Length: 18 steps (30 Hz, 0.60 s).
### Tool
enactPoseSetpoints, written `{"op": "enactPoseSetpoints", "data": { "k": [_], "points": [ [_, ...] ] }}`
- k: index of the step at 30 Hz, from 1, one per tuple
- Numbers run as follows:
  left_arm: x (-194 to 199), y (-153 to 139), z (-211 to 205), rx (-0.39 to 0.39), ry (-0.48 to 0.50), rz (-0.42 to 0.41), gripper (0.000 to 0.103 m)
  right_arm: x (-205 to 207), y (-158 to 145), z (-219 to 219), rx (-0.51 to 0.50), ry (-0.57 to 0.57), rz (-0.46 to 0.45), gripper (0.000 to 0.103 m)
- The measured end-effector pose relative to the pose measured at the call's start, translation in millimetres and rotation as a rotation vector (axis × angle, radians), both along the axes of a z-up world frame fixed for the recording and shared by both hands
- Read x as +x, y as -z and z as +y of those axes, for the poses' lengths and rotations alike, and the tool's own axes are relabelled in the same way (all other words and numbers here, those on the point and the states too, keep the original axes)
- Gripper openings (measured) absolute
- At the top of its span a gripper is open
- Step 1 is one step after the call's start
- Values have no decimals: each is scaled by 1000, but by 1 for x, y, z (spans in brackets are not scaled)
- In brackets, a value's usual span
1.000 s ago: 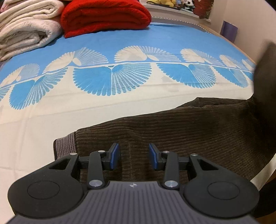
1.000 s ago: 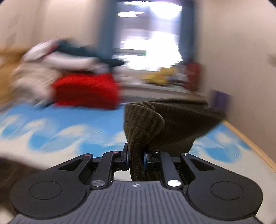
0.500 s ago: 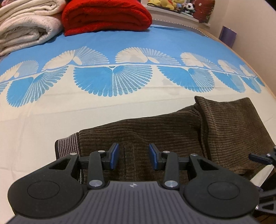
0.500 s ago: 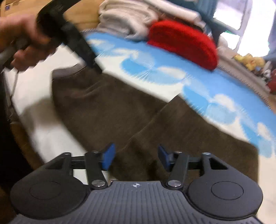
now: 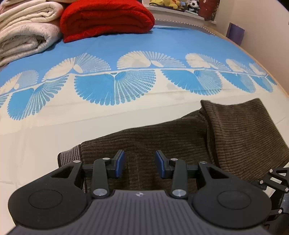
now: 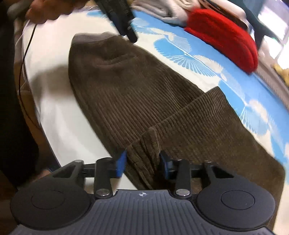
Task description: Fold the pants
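Brown corduroy pants (image 5: 162, 137) lie along the near edge of the bed, with the leg end (image 5: 243, 130) folded back over them at the right. My left gripper (image 5: 140, 162) hovers open just above the waist part, beside the ribbed waistband (image 5: 69, 155), with nothing between its pads. In the right wrist view the pants (image 6: 126, 90) run away from me toward the left gripper (image 6: 126, 27), which a hand (image 6: 45, 7) holds. My right gripper (image 6: 142, 162) is closing around the bunched corner of the folded leg end (image 6: 146, 144); the cloth sits between the pads.
The bed has a blue and cream fan-pattern sheet (image 5: 112, 86). A folded red blanket (image 5: 106, 18) and cream blankets (image 5: 23, 32) are stacked at the far left. Soft toys (image 5: 171, 4) line a ledge behind. The bed's edge (image 6: 59, 130) drops away at the left.
The right gripper let go of the lifted leg end, which now lies folded over the pants. It swung down and now straddles the fold's corner. The left gripper stayed put.
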State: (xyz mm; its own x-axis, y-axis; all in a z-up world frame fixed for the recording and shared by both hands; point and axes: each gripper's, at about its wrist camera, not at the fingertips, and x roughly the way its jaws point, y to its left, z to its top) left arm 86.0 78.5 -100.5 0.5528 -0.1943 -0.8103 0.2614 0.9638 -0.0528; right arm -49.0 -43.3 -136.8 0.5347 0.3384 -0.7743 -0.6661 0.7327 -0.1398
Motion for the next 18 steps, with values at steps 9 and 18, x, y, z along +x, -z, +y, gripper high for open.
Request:
{"op": "enactPoseSetpoints", "data": {
  "k": [9,18],
  "points": [
    [1,-8,-36,8,59,1,42,-18,3,4,-84,-42,-29,38],
    [8,-8,-105,-4,165,-3,42,-17,-57,-51,251,164,-13,43]
  ]
}}
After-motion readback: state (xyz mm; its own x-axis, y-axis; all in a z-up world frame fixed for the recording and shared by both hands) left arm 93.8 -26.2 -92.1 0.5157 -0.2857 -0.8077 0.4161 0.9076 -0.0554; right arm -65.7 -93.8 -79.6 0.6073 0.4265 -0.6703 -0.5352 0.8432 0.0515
